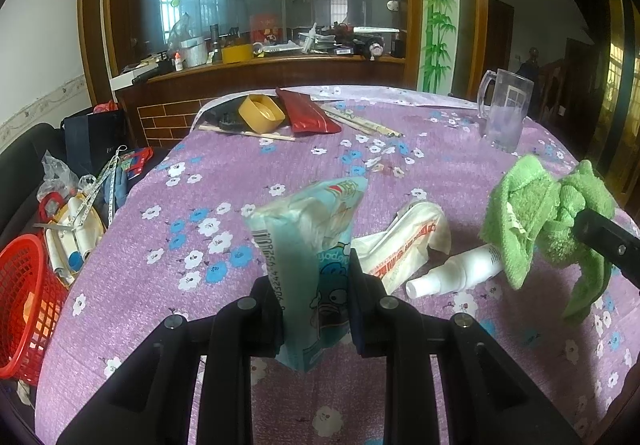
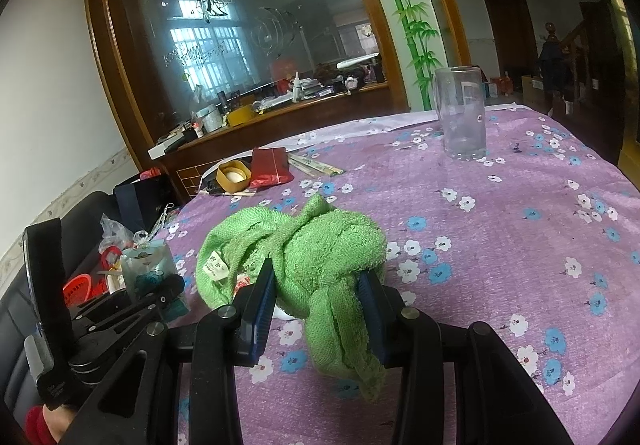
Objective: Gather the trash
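Note:
My left gripper (image 1: pixel 314 277) is shut on a light-blue printed packet (image 1: pixel 308 229), which stands upright between the pads above the purple flowered tablecloth (image 1: pixel 132 285). Just right of it on the cloth lie a crumpled white wrapper with red print (image 1: pixel 408 241) and a white spray bottle (image 1: pixel 456 273) on its side. My right gripper (image 2: pixel 316 273) is shut on a bunched green towel (image 2: pixel 320 241), lifted off the table. In the left wrist view the towel (image 1: pixel 528 221) hangs at the right edge. The right wrist view shows the left gripper (image 2: pixel 172 285) with its packet (image 2: pixel 148 265) at the left.
A red mesh basket (image 1: pixel 28 305) sits below the table's left edge, beside a tray of clutter (image 1: pixel 76 233) on a dark sofa. A clear glass mug (image 2: pixel 462 113) stands at the far right. A yellow round tub (image 1: pixel 260 113), red pouch (image 1: pixel 308 111) and chopsticks (image 1: pixel 360 121) lie at the far edge.

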A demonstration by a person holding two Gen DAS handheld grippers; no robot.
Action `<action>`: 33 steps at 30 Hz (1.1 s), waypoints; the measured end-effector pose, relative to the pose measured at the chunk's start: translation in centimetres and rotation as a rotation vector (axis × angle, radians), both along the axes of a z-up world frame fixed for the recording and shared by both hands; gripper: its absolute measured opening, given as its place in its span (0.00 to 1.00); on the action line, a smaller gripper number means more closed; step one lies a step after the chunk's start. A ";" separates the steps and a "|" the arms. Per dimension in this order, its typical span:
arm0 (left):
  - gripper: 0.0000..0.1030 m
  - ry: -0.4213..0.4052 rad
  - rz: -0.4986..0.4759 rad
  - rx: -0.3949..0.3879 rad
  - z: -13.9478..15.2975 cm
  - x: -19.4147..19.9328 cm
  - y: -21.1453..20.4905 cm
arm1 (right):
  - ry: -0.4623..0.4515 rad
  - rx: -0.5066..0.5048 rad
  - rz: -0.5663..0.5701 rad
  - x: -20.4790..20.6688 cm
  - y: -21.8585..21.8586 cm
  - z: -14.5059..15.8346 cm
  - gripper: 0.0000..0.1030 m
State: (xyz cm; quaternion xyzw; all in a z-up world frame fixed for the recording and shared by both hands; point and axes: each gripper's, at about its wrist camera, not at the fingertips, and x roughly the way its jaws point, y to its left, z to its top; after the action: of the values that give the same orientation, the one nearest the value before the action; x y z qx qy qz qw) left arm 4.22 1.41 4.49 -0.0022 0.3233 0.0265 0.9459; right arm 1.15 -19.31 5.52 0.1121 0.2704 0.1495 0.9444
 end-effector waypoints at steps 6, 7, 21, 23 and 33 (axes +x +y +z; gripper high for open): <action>0.23 -0.014 0.010 0.006 0.0 -0.1 0.1 | 0.003 -0.008 -0.012 0.0 0.2 -0.1 0.42; 0.23 -0.011 0.012 0.003 0.0 -0.1 0.2 | 0.004 -0.008 -0.016 0.1 0.1 -0.1 0.42; 0.23 -0.024 0.034 -0.044 5.1 -7.6 4.8 | 0.050 0.071 0.022 -3.1 2.2 2.3 0.42; 0.23 -0.025 0.054 -0.042 5.3 -8.6 6.2 | 0.036 0.038 0.057 -3.9 4.2 3.1 0.43; 0.23 -0.052 0.258 -0.118 6.1 -13.7 20.0 | -0.020 -0.113 0.268 -5.5 17.3 6.7 0.43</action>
State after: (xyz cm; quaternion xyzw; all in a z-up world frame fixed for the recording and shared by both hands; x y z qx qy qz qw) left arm -9.49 21.45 10.57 -0.1000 0.2968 0.1289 0.9409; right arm -4.39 -1.99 12.26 0.0199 0.2814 0.2601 0.9235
